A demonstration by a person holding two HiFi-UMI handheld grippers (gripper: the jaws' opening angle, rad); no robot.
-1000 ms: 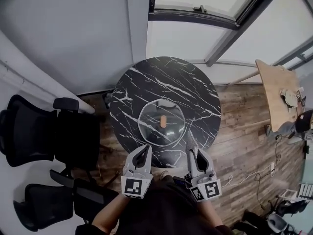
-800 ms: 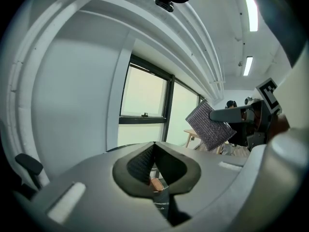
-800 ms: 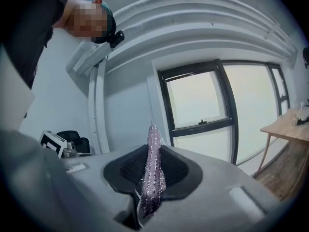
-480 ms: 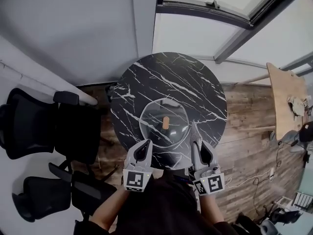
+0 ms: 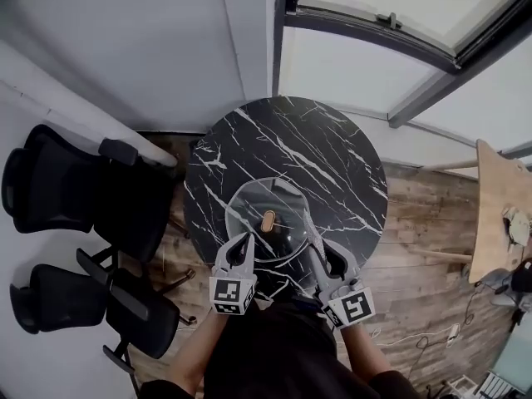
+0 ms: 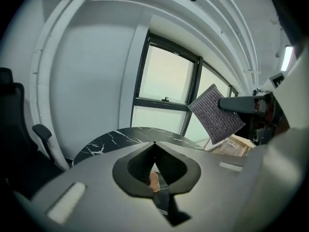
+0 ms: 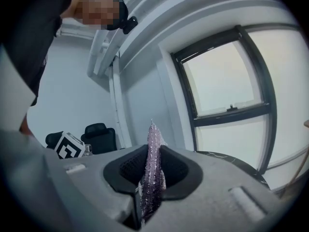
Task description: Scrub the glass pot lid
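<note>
The glass pot lid [image 5: 249, 208] lies flat near the round table's [image 5: 332, 160] 6 o'clock edge, with wide marble beyond it toward 12. The left gripper [image 6: 154, 145], jaws pressed together on nothing, hovers at the lid's 7 o'clock rim. The right gripper [image 7: 153, 151] pinches a scouring cloth [image 6: 216, 114] at 5 o'clock, perhaps touching glass. Chairs [image 5: 83, 198] crowd 9 o'clock.
</note>
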